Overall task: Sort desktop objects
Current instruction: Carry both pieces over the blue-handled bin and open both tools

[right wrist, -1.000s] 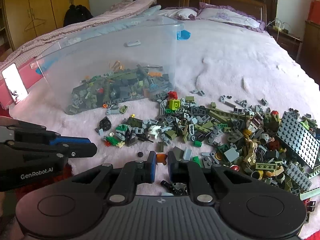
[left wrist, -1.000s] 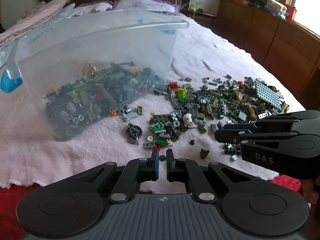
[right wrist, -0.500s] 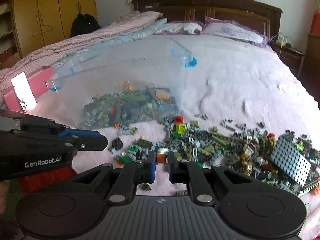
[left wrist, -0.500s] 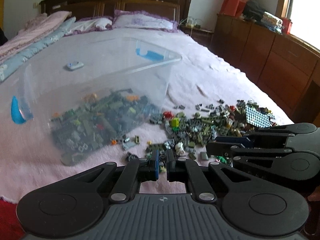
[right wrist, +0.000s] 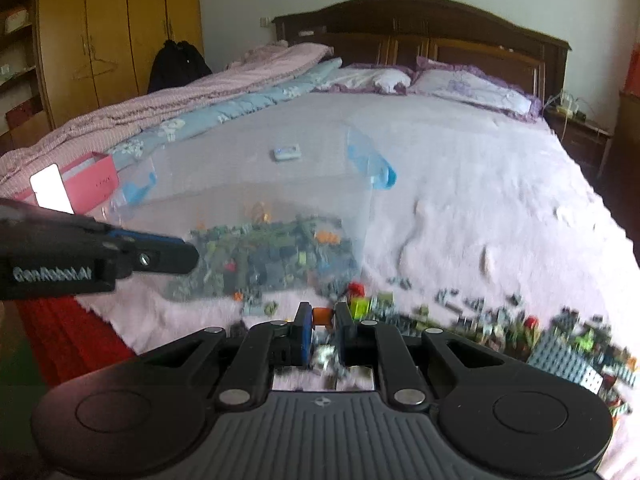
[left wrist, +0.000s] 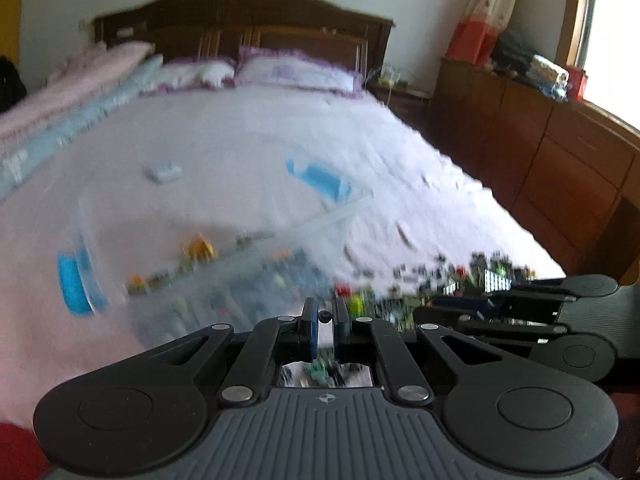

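While your two grippers hang side by side above the near edge of the bed (right wrist: 460, 168), the clear plastic bin (right wrist: 256, 184) makes the best landmark; it sits on the pale pink cover with blue handles and a heap of small building bricks (right wrist: 272, 256) against its near wall. Your right gripper (right wrist: 322, 318) is pinching a small orange brick (right wrist: 322, 317) between its fingertips, just in front of the bin's near right corner; your left gripper (left wrist: 325, 316) has its fingers drawn almost together on a tiny dark piece (left wrist: 324, 315), though the left view is smeared and you should treat that piece as probable rather than certain. To the right of the bin, a loose scatter of bricks (right wrist: 480, 316) spreads across the cover, with a grey studded plate (right wrist: 560, 356) at its far right end; beyond the bin lies a small white object (right wrist: 287, 153); to the bin's left stands a pink box (right wrist: 94, 182).
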A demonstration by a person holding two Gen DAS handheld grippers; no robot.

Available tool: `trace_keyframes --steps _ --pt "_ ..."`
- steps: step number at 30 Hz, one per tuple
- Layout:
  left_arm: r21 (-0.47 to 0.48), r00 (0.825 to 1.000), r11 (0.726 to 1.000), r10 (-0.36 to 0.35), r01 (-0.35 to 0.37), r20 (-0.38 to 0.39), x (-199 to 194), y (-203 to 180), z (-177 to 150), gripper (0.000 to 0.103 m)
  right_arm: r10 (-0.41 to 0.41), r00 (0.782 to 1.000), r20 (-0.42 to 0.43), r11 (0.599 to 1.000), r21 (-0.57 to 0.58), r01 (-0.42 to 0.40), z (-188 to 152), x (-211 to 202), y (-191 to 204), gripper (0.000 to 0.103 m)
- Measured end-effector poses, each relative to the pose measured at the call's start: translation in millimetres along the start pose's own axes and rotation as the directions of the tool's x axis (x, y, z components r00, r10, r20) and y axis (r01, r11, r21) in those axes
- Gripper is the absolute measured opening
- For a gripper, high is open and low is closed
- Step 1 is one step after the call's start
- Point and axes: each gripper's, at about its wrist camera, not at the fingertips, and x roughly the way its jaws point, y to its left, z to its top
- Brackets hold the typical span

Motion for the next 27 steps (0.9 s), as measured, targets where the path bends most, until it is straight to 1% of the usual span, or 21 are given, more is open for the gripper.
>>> trace_keyframes --steps 3,8,11,13,19,24,27 --pt "0.021 0.999 0.999 0.026 -0.026 0.037 -5 3 14 0.009 0.009 1.000 0.026 1.000 -0.017 -0.009 13 -4 1 0.013" --pt "0.051 0.997 0.997 0.061 -0.064 0.055 -1 12 27 0.009 0.035 0.998 0.052 0.998 -0.055 -0.032 30 -4 7 0.013" --pt "0.047 0.993 0.996 0.077 -0.081 0.084 2 22 32 0.009 0.031 0.997 0.075 0.996 -0.091 -0.024 42 -2 13 0.013" --pt "0.034 0.992 0.995 0.087 -0.091 0.091 7 30 34 0.009 0.030 0.996 0.084 0.994 -0.112 -0.020 51 -1 17 0.013" --pt "0.018 0.987 0.991 0.130 -0.132 0.097 19 56 49 0.009 0.042 0.994 0.104 0.980 -0.196 -0.021 86 11 32 0.013" --pt "0.013 0.983 0.986 0.163 -0.164 0.080 29 72 59 0.009 0.070 0.993 0.093 0.979 -0.197 -0.051 115 36 41 0.013" --pt "0.006 0.982 0.983 0.182 -0.182 0.051 39 79 59 0.009 0.087 0.994 0.073 0.979 -0.193 -0.071 126 54 45 0.013"
